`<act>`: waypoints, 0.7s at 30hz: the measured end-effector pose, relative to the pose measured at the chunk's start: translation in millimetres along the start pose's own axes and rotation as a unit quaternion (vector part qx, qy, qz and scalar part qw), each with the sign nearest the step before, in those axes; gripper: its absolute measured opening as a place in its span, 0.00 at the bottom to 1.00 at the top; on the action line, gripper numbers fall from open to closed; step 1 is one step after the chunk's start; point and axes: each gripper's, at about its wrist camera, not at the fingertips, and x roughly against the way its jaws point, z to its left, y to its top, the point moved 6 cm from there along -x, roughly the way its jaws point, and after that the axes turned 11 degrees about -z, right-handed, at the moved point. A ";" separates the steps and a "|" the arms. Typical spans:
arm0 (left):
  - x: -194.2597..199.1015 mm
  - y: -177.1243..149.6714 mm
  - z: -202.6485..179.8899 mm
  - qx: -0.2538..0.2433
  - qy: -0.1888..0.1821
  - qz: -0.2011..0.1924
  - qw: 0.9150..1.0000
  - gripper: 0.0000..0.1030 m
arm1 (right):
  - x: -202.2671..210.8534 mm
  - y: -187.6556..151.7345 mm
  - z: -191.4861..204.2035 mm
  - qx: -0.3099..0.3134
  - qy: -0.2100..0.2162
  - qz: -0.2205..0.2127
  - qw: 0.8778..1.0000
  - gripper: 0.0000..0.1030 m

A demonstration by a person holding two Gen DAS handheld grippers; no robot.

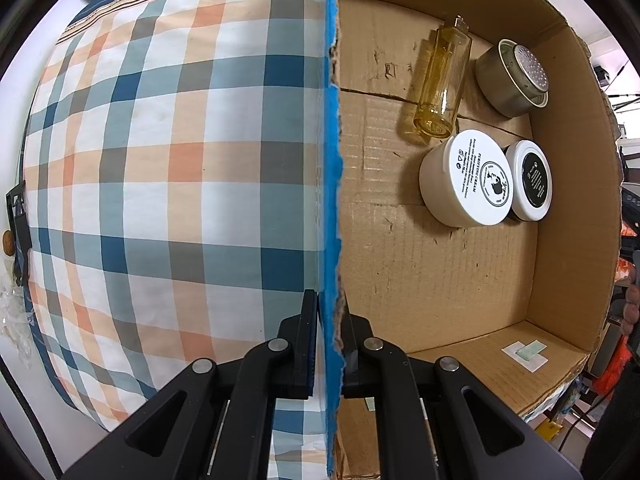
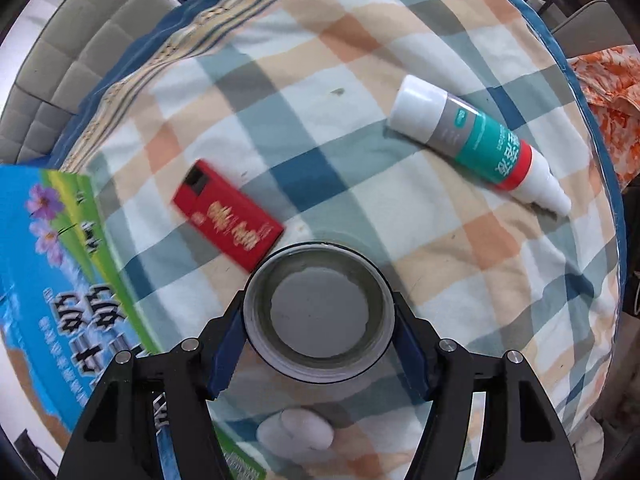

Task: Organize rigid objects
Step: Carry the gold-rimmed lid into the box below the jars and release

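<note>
In the left wrist view my left gripper (image 1: pixel 330 300) is shut on the blue-faced side wall (image 1: pixel 331 160) of an open cardboard box (image 1: pixel 420 272). Inside the box lie a yellow glass bottle (image 1: pixel 442 84), a metal tin (image 1: pixel 512 78), a white cream jar (image 1: pixel 468 184) and a small black-topped jar (image 1: pixel 530 180). In the right wrist view my right gripper (image 2: pixel 318 344) points down over an open round jar (image 2: pixel 320 312) standing on the checked cloth. Its blue pads (image 2: pixel 226 344) press on the jar's two sides.
A red flat packet (image 2: pixel 228 220) lies left of the jar and a teal, red and white tube (image 2: pixel 476 144) lies at the far right. A blue and green printed carton (image 2: pixel 60 260) fills the left side. A small white object (image 2: pixel 296 434) lies under the gripper.
</note>
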 end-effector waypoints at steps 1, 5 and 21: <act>-0.1 -0.2 0.0 0.000 0.000 0.000 1.000 0.05 | 5.0 -1.1 3.4 0.003 0.004 -0.003 1.000 0.67; 0.3 -0.5 0.9 0.001 -0.002 -0.001 1.000 0.05 | 35.9 -1.1 30.0 0.026 0.028 -0.021 0.999 0.67; 2.6 -2.1 -0.2 0.000 -0.004 -0.004 1.000 0.05 | 138.6 -46.4 139.2 0.143 0.132 -0.050 0.980 0.67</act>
